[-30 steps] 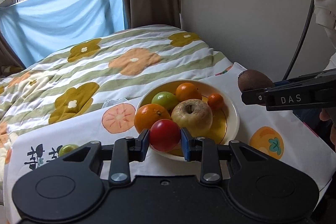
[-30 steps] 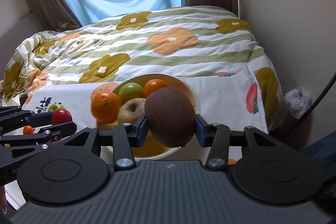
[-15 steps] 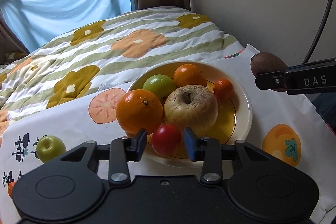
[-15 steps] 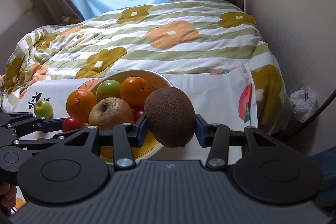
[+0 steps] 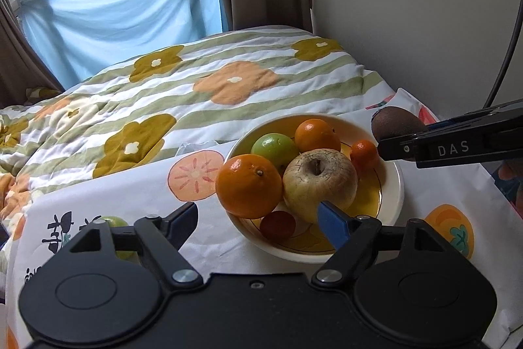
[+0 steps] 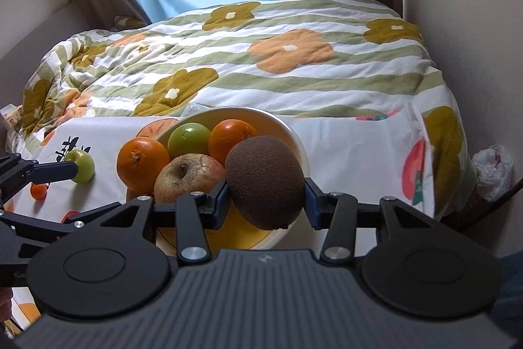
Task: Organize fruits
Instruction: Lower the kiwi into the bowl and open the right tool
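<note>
A cream and yellow bowl [image 5: 397,185] on the printed cloth holds two oranges, a green apple [image 5: 274,148], a wrinkled apple [image 5: 320,182], a small mandarin [image 5: 364,152] and a red tomato [image 5: 278,224]. My left gripper [image 5: 260,219] is at the bowl's near rim and its jaws are opening. The tomato lies in the bowl between them, touched by neither pad. My right gripper [image 6: 264,201] is shut on a brown kiwi [image 6: 264,182] above the bowl's [image 6: 287,126] right side. A second green apple [image 6: 81,165] and a small mandarin [image 6: 38,191] lie on the cloth to the left.
A white cloth [image 5: 130,195] with fruit prints covers the near end of the bed, and a flowered striped quilt [image 5: 228,80] lies behind it. A wall [image 5: 408,5] stands close on the right, with a black cable [image 5: 503,61] and a plastic bag [image 6: 493,169] beside the bed.
My left jaws opened and let go of the red tomato, which now rests in the front of the bowl. My right gripper moved nearer and lower over the bowl with the kiwi.
</note>
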Demonstrator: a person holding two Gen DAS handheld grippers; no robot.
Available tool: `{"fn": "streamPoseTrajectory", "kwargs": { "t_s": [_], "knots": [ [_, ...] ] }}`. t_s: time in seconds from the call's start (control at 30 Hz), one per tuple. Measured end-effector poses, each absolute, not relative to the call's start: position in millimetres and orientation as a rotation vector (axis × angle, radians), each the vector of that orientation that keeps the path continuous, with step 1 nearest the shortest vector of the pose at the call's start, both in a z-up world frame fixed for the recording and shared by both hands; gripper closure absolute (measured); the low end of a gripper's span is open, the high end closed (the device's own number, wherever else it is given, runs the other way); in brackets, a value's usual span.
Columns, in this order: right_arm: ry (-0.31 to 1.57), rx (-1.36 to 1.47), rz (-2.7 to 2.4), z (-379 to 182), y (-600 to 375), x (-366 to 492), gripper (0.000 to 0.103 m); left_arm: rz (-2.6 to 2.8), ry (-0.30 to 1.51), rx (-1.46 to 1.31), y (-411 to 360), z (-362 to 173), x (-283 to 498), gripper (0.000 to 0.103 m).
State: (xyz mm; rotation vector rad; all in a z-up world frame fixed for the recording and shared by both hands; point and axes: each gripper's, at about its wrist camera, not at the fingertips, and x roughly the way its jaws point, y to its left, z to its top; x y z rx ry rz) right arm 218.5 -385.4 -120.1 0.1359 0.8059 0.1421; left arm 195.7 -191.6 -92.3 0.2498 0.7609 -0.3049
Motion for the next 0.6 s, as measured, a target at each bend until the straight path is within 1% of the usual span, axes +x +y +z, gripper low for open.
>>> {"fn": "streamPoseTrajectory", "kwargs": {
  "t_s": [0.4,0.47,0.53,0.57,0.6],
  "knots": [
    [0.824,0.259,0.145,-146.2,-391.6,234.3,0.042,-0.293,0.774,0.248,-189.5,-97.8,190.4,0.019],
    [0.828,0.272,0.146,-148.8,-392.7,233.5,0.04,-0.288,0.775,0.247,-189.2,-98.5,189.8,0.019],
    [0.823,0.289,0.16,-149.6,-394.8,232.5,0.036,-0.284,0.777,0.242,-187.8,-98.9,189.5,0.019],
    [0.811,0.301,0.169,-148.4,-396.1,231.2,0.032,-0.282,0.779,0.239,-187.3,-99.2,189.4,0.019],
    [0.794,0.305,0.164,-146.2,-397.3,229.1,0.019,-0.28,0.78,0.238,-186.8,-99.2,189.0,0.019]
  ]
}}
